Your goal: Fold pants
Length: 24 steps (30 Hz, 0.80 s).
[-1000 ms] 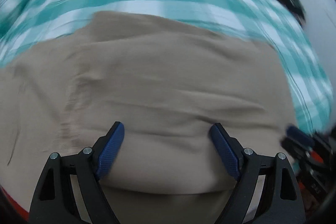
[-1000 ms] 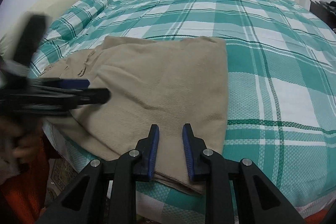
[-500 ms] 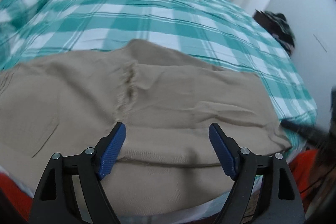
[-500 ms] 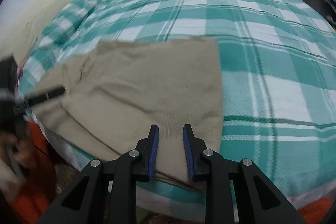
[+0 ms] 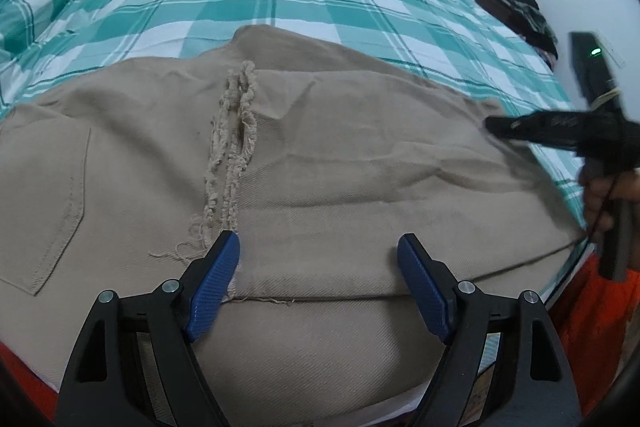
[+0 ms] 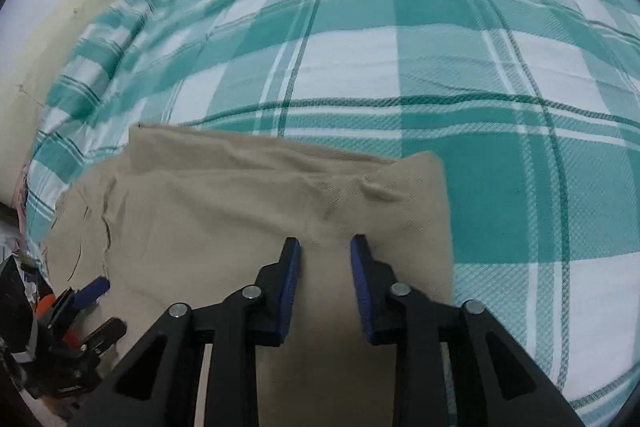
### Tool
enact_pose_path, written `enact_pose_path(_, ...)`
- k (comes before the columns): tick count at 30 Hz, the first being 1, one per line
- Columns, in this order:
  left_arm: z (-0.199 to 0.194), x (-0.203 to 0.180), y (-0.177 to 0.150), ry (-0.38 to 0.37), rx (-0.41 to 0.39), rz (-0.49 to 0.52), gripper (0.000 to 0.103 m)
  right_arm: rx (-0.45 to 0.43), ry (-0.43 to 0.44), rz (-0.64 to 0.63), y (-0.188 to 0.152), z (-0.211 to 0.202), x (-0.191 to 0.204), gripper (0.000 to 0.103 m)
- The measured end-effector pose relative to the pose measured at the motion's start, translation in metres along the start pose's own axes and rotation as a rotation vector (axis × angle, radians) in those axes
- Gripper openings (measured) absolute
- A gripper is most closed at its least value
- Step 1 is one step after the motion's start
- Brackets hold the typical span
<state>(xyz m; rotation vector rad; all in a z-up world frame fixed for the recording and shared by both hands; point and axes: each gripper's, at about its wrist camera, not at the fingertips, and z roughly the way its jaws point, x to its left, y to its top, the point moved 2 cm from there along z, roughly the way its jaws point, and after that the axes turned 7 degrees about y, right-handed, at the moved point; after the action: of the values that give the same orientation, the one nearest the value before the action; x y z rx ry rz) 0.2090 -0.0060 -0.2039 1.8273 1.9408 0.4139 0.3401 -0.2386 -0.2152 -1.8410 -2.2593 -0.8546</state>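
Tan pants [image 5: 360, 167] lie folded on the near part of the bed, with their frayed hems [image 5: 236, 131] stacked across the middle and a back pocket [image 5: 44, 211] at the left. My left gripper [image 5: 318, 241] hovers open over the near fold, jaws wide and nothing between them. My right gripper [image 6: 325, 242] hangs over the pants [image 6: 240, 211] near their right folded edge, its jaws a narrow gap apart with no cloth pinched. In the left wrist view the right gripper [image 5: 494, 126] shows blurred at the right, held in a hand [image 5: 600, 195]. The left gripper [image 6: 102, 309] appears low on the left.
The bed wears a teal-and-white checked cover [image 6: 480, 67] that stretches far beyond the pants. A matching pillow [image 5: 24, 11] lies at the far left. Dark items [image 5: 520, 15] sit on furniture past the bed's right side. Orange clothing [image 5: 592, 315] is by the near edge.
My right gripper has moved forward from the pants' near edge to over their middle. The left view has drawn back and steadied, bringing the frayed hems into sight. Both jaws kept their gaps.
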Motion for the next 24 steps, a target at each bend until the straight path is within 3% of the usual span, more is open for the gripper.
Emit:
enact_pose_path(2, 0.0, 0.0, 0.0, 0.0, 0.002, -0.009, 0.083, -0.04, -0.007, 0.003, -0.001, -0.022, 0.009, 0.025)
enact_pose_path(5, 0.003, -0.003, 0.003, 0.015, 0.01, -0.014, 0.085, -0.121, 0.033, -0.09, -0.014, -0.063, 0.033, 0.025)
enact_pose_path(8, 0.005, -0.005, 0.004, 0.036, 0.016, -0.013, 0.085, -0.156, 0.03, -0.163, -0.044, -0.091, 0.046, 0.034)
enact_pose_path(9, 0.005, -0.005, 0.004, 0.036, 0.017, -0.018, 0.085, -0.152, 0.019, -0.154, -0.058, -0.091, 0.041, 0.042)
enact_pose_path(12, -0.001, -0.005, 0.003, 0.033, 0.017, -0.018, 0.085, -0.071, 0.002, -0.053, -0.102, -0.063, 0.012, 0.043)
enact_pose_path(14, -0.01, -0.002, 0.001, 0.023, 0.012, -0.029, 0.085, -0.158, 0.042, -0.004, -0.117, -0.066, 0.002, 0.043)
enact_pose_path(18, -0.024, 0.003, 0.001, -0.01, 0.014, -0.059, 0.085, -0.132, 0.007, -0.035, -0.113, -0.064, 0.006, 0.043)
enact_pose_path(24, -0.046, 0.018, 0.005, -0.045, -0.008, -0.133, 0.085, -0.164, -0.008, -0.056, -0.117, -0.062, 0.008, 0.043)
